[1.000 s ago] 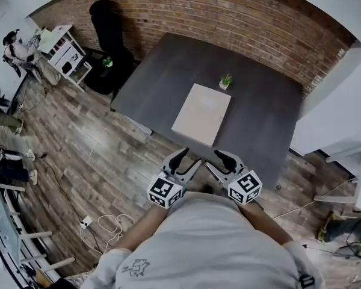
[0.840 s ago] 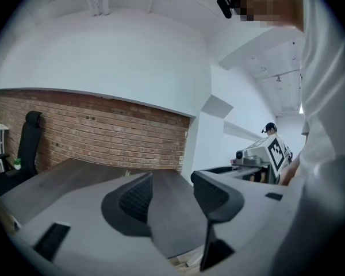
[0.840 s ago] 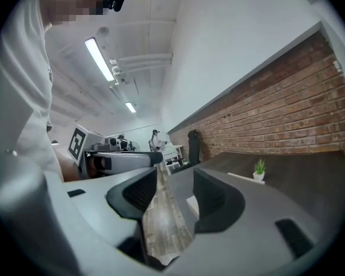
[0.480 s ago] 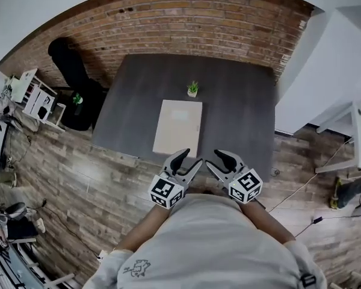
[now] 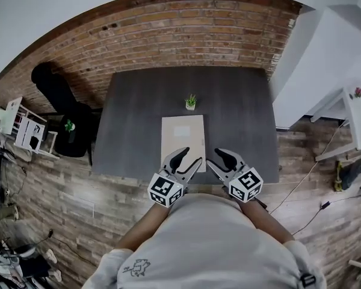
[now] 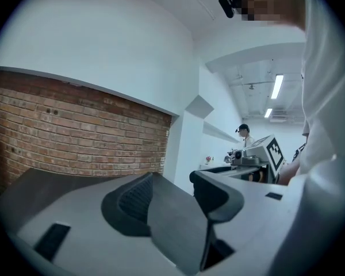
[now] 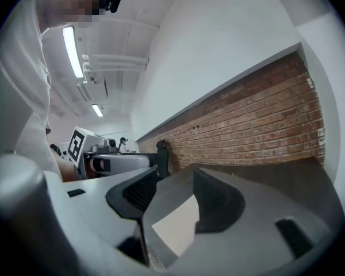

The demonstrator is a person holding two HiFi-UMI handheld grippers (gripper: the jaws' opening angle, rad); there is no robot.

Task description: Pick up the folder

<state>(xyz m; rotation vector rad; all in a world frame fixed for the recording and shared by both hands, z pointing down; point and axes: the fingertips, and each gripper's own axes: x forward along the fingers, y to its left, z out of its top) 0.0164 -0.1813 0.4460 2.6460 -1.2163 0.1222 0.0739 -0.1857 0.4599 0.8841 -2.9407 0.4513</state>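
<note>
The table [image 5: 240, 110] bears the folder [image 5: 182, 138] just beyond left tongs [image 5: 191, 156] and right tongs [image 5: 215, 157].

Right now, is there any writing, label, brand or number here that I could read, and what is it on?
No words or numbers can be read in any view.
Folder: a faint pale patch near its far end, too small to read if it is a label.
Shirt print: a small outline drawing, too blurred to read.
Left marker cube and right marker cube: black-and-white square patterns, not letters.
</note>
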